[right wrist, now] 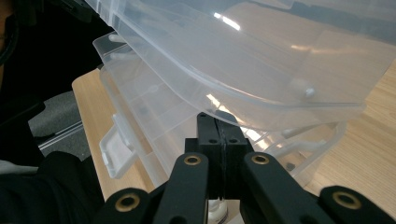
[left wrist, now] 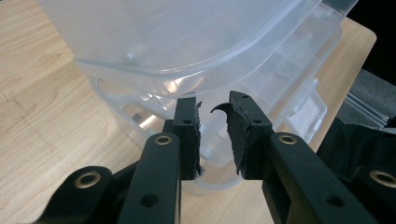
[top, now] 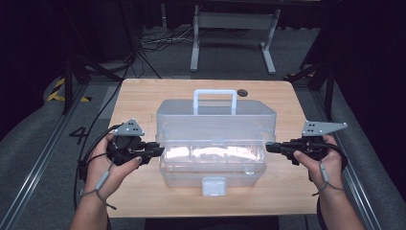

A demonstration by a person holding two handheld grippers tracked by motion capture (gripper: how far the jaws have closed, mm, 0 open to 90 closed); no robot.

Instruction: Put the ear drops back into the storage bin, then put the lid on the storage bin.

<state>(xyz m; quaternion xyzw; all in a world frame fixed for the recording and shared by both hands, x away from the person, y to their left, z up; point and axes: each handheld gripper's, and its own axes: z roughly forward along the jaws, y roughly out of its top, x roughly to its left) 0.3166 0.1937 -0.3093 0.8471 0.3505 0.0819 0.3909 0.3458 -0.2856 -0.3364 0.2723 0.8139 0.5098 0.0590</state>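
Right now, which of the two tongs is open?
The left tongs: a clear gap separates its jaws at the plastic box. The right tongs has its jaws pressed together.

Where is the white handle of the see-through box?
In the high view the white handle stands up on the raised lid of the clear box, at the table's middle, toward the far edge.

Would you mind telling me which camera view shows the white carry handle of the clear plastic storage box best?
The high view: the white carry handle stands whole and upright on the raised lid of the clear plastic storage box. The left and right gripper views look at the box's ends from beneath the lid.
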